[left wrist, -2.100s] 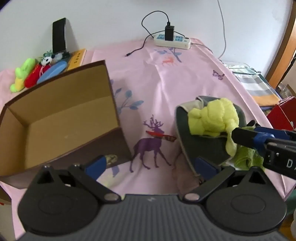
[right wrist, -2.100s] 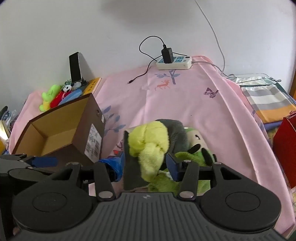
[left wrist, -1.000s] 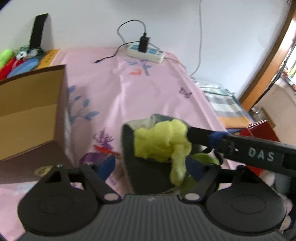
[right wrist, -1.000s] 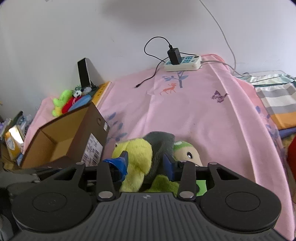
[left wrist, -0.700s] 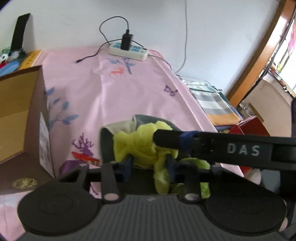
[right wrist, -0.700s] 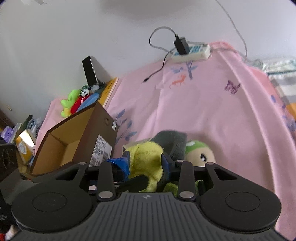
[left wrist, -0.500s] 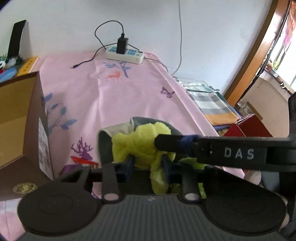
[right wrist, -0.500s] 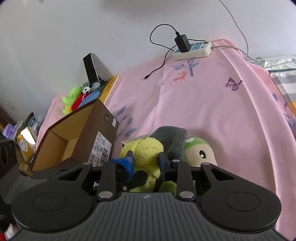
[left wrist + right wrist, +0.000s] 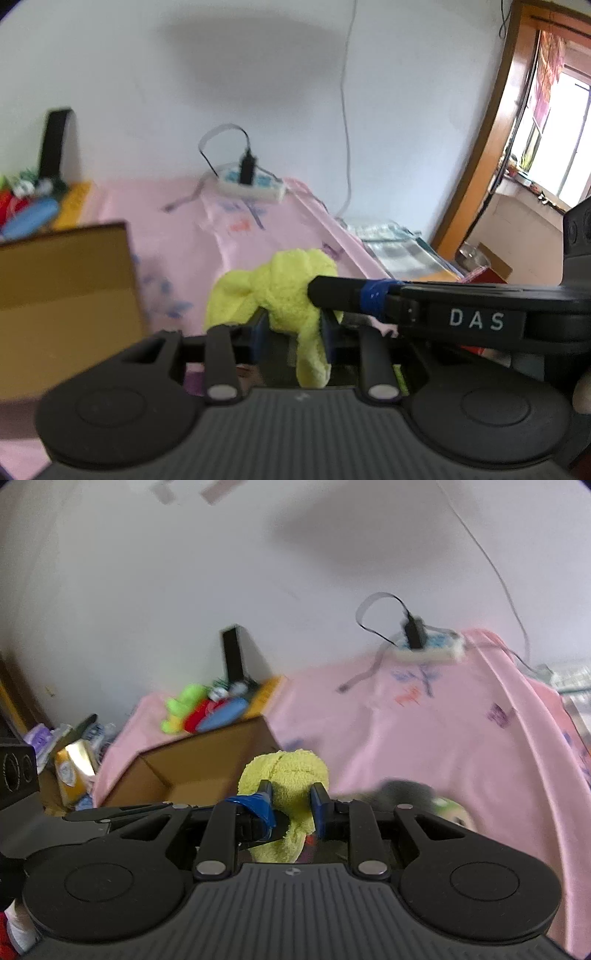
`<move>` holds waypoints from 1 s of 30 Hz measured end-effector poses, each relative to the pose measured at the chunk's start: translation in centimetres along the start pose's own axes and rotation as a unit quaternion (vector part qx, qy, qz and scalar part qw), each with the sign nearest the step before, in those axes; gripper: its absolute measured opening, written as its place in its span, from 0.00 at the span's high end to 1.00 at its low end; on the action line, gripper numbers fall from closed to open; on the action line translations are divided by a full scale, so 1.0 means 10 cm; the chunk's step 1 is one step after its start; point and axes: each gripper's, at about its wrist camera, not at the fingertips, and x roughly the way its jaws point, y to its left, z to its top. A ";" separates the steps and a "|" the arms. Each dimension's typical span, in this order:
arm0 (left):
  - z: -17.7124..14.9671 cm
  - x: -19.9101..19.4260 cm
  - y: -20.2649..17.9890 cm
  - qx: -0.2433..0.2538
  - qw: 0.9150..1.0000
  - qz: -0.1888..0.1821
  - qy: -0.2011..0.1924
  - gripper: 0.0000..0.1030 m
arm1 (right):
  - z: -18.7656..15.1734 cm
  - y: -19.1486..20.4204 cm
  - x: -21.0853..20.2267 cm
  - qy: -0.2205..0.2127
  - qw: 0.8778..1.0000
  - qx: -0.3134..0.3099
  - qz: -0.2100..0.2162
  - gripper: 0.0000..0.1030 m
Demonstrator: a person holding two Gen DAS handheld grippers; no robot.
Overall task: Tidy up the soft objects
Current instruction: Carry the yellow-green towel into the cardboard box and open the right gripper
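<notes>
Both grippers are clamped on the same yellow-green plush (image 9: 280, 284): the left gripper (image 9: 291, 332) pinches its lower part between blue-padded fingers, and the right gripper (image 9: 290, 805) squeezes its rounded top, reaching in from 3 o'clock in the left view. The toy hangs clear of the pink bedsheet (image 9: 443, 738), above the bed. Two holds on one floppy thing probably keep it from sagging or swinging on the way to a container.

Largest nearby is the open cardboard box (image 9: 192, 775), at 9 o'clock of the plush in both views and likely the destination, its mouth facing up. Next in size, a grey and green stuffed toy (image 9: 424, 797) lies on the sheet at 3 o'clock of the right gripper. Smaller again, a cluster of bright plush toys (image 9: 199, 709) sits at 11 o'clock by the wall, and a power strip (image 9: 251, 184) rests at 12 o'clock.

Only the right view shows the box interior and the grey toy; only the left view shows the doorway (image 9: 491, 147) and the plush's dangling tail.
</notes>
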 end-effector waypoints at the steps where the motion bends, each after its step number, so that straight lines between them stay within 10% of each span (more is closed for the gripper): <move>1: 0.03 -0.09 0.09 0.000 1.000 0.006 -0.004 0.78 | 0.02 0.09 0.03 -0.004 1.000 -0.002 0.005 0.97; 14: -0.04 -0.72 1.64 -0.051 0.993 0.106 0.000 0.78 | -0.02 1.35 1.15 0.030 0.995 -0.014 0.089 0.97; 30: -0.02 -0.34 2.94 -0.084 0.974 0.209 0.039 0.78 | -0.04 1.99 2.41 0.096 0.991 -0.012 0.088 0.91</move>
